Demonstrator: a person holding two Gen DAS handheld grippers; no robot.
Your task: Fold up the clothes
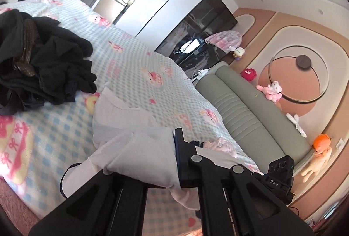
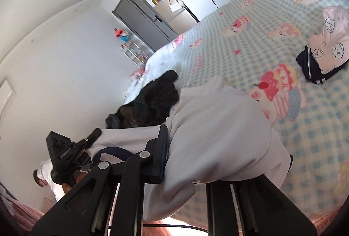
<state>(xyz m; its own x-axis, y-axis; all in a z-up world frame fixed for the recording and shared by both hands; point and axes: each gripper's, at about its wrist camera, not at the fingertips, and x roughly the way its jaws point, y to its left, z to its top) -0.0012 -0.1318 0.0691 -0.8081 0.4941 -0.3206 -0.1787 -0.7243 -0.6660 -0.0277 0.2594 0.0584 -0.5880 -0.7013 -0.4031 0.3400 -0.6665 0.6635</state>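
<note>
Gripping a pale white fabric garment (image 1: 135, 148) between closed jaws, the left hand-held gripper (image 1: 177, 161) holds one part of the cloth above the bed with the blue-and-white checked cartoon-print cover (image 1: 135, 74). The right hand-held gripper (image 2: 165, 155) is likewise closed on the same garment (image 2: 218, 126), whose folds drape over its fingers. A heap of black clothes (image 1: 43, 65) lies on the cover just beyond the garment, and a pink cartoon-print garment over a dark navy one (image 2: 327, 48) lies farther along the bed.
</note>
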